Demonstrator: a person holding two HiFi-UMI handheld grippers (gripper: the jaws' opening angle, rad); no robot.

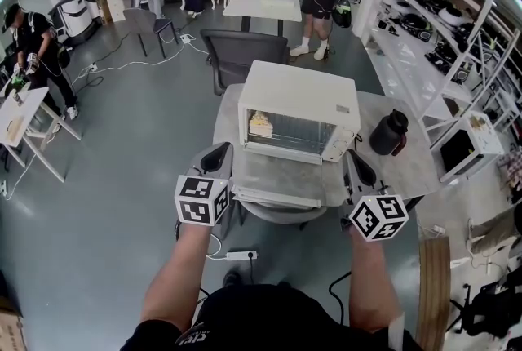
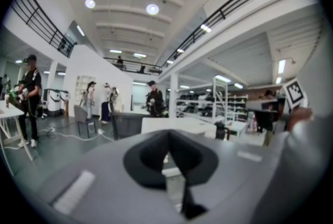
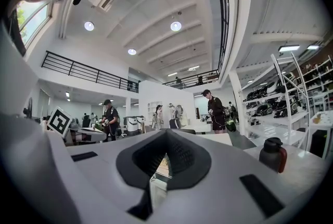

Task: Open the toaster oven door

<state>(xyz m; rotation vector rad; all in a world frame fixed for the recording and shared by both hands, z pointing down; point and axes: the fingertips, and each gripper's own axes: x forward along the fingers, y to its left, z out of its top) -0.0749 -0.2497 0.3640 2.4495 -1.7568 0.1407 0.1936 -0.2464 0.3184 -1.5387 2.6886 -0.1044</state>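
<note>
A white toaster oven [image 1: 298, 94] stands on the grey table [image 1: 408, 170]. Its glass door [image 1: 281, 176] lies folded down flat toward me, the white handle [image 1: 276, 197] at the near edge. A piece of bread [image 1: 260, 125] sits on the rack inside. My left gripper [image 1: 216, 157] is just off the door's left side, jaws shut with nothing between them [image 2: 167, 158]. To the door's right is my right gripper [image 1: 360, 171], also shut and empty [image 3: 166, 158]. In both gripper views the grey jaw bodies hide most of the oven.
A black bottle [image 1: 389, 133] stands on the table right of the oven, also in the right gripper view [image 3: 274, 154]. A dark chair [image 1: 236, 51] is behind the table. Shelving [image 1: 444, 39] runs along the right. A power strip [image 1: 241, 255] lies on the floor. Several people stand farther back.
</note>
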